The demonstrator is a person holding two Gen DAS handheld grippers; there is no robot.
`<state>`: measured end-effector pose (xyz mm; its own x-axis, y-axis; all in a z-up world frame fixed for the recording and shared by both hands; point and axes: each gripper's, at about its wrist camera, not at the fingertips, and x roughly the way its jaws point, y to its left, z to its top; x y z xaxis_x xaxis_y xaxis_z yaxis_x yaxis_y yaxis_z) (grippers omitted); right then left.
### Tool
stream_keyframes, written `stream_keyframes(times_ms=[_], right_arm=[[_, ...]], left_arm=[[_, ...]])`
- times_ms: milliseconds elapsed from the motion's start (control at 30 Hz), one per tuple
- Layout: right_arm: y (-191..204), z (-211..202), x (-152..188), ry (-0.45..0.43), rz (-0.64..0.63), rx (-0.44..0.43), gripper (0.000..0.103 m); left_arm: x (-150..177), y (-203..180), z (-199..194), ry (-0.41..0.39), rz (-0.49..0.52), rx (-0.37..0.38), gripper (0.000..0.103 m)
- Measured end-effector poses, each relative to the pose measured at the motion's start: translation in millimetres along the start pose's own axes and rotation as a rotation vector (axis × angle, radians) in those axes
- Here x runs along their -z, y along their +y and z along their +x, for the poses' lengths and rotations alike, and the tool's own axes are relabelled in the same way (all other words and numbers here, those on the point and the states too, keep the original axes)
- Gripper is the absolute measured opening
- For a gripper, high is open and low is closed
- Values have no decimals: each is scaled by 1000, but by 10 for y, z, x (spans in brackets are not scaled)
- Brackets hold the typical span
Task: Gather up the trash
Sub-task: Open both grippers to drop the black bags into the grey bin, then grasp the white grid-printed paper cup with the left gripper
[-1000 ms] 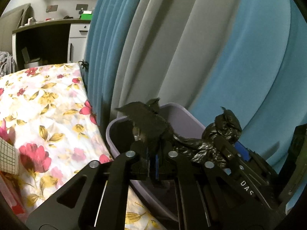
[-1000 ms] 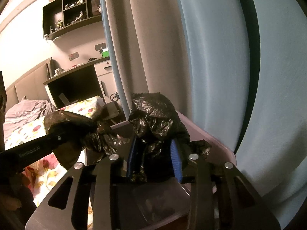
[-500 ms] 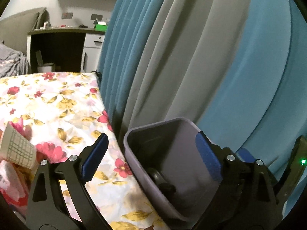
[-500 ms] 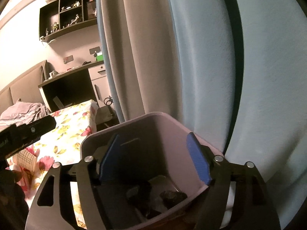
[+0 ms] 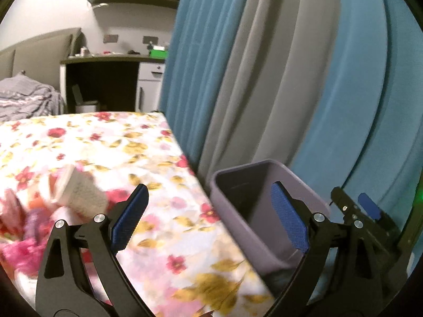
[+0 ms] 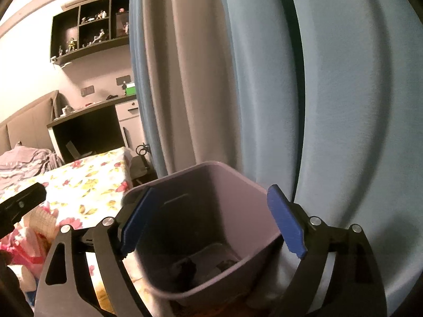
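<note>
My bin (image 6: 238, 185) looks like smooth matt lilac plastic; my black fingers (image 5: 79, 251) are matt plastic with textured blue pads (image 5: 129, 216) and shiny metal screws. Bedsheet (image 5: 119, 148) is soft floral cloth, curtains (image 5: 264, 79) matt cloth, the blurred cup (image 5: 79, 192) seems paper.

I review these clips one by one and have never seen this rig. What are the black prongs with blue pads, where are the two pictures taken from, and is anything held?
They are handheld two-finger grippers, one per hand, each carrying a camera looking along its fingers. The left gripper is over the floral bedspread; a paper cup lies there, blurred. The right gripper is above the purple bin by the curtains. Both jaws have just been opening and are empty; dark crumpled bits lie in the bin.
</note>
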<state>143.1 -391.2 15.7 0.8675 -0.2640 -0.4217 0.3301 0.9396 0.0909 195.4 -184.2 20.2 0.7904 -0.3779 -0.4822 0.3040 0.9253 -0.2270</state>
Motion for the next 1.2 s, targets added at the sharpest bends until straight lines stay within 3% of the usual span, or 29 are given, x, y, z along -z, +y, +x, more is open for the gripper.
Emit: stream_keyframes(times_ms=[467, 633, 800, 1033, 1200], right_arm=[[737, -668, 508, 39, -47, -183, 85], [1007, -879, 688, 50, -63, -231, 85], [1214, -954, 767, 79, -83, -268, 85], [1416, -1001, 836, 89, -127, -288, 85], [1450, -952, 879, 105, -138, -288, 85]], left_arm=[[634, 914, -1274, -86, -7, -174, 92], [859, 1268, -1444, -68, -40, -205, 92], [998, 1471, -1491, -50, -61, -172, 91], [1085, 1658, -1285, 53, -93, -90, 62], [1120, 1694, -1144, 96, -105, -51, 50]])
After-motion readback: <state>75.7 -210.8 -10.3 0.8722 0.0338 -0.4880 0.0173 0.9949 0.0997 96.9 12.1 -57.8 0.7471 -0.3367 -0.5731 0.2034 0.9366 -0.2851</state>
